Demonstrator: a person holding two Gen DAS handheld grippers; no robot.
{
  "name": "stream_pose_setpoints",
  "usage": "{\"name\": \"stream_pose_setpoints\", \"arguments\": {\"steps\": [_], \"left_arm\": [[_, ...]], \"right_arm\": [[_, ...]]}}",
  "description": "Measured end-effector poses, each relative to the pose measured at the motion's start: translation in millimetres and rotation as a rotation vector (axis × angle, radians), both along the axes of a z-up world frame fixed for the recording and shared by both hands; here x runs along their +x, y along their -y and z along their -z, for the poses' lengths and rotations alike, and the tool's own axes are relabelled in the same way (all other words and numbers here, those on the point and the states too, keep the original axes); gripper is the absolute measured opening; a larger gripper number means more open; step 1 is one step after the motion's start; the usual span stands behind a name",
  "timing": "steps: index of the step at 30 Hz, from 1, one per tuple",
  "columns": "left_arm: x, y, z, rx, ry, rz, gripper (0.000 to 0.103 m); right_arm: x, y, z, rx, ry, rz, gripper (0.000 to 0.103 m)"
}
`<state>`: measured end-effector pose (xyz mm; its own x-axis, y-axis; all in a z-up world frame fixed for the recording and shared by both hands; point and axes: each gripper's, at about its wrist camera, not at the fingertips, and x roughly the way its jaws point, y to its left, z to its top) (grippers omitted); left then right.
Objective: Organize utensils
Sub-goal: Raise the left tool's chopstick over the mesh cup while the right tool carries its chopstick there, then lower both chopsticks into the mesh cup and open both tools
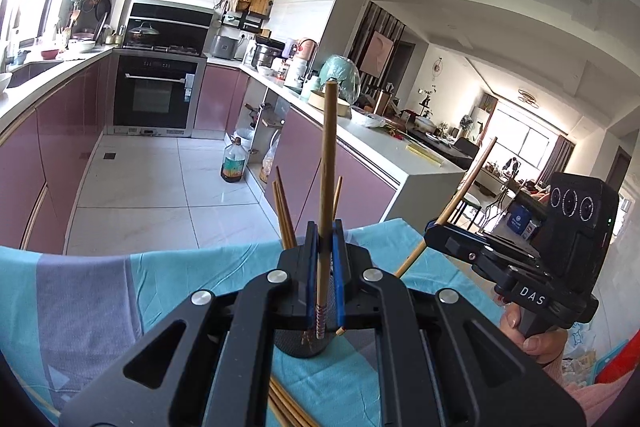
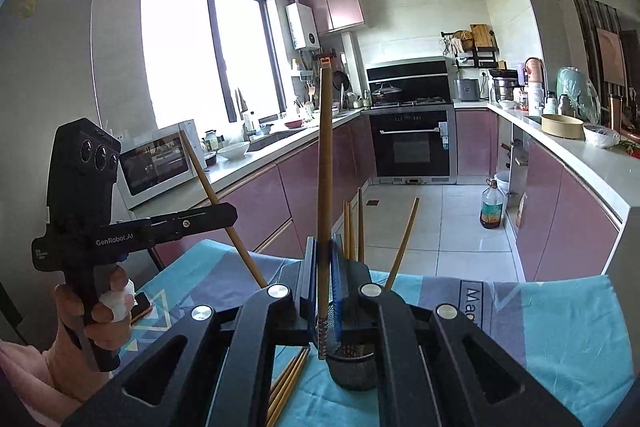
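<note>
My left gripper (image 1: pixel 325 229) is shut on a wooden chopstick (image 1: pixel 328 155) that stands nearly upright, patterned end down, over a black mesh holder (image 1: pixel 304 345). Several chopsticks (image 1: pixel 283 211) lean inside that holder. My right gripper (image 2: pixel 324 245) is shut on a second upright chopstick (image 2: pixel 325 167) above the same holder (image 2: pixel 352 371), which has more chopsticks (image 2: pixel 354 227) in it. Each view shows the other gripper from the side with its slanted stick: the right gripper (image 1: pixel 431 229) and the left gripper (image 2: pixel 232 214). Loose chopsticks (image 2: pixel 288 383) lie on the blue cloth (image 2: pixel 540 327).
A phone (image 2: pixel 142 303) lies on the cloth at the left. Beyond the table's far edge are tiled floor, pink cabinets and an oven (image 2: pixel 412 143). An oil bottle (image 2: pixel 491 205) stands on the floor. A cluttered counter (image 1: pixel 384 143) runs along the right.
</note>
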<state>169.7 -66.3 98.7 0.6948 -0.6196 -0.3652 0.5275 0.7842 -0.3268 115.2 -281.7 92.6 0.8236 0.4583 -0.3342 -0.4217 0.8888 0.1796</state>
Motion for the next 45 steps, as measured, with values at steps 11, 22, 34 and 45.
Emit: {"name": "stream_pose_setpoints", "arguments": {"steps": [11,22,34,45], "left_arm": [[21.9,21.6,5.2,0.065,-0.01,-0.019,0.007],[39.5,41.3,37.3,0.168,-0.089,0.018,0.007],[64.3,52.9,56.0,0.254,-0.155,0.07,0.007],[99.9,63.9,63.8,0.276,-0.202,0.067,0.009]], "right_arm": [[20.4,6.2,3.1,-0.027,-0.011,0.045,0.005],[42.6,-0.2,29.5,-0.076,-0.134,0.043,0.005],[64.5,-12.5,52.1,-0.14,-0.261,0.018,0.006],[84.1,-14.6,59.7,-0.118,-0.289,0.046,0.007]]}}
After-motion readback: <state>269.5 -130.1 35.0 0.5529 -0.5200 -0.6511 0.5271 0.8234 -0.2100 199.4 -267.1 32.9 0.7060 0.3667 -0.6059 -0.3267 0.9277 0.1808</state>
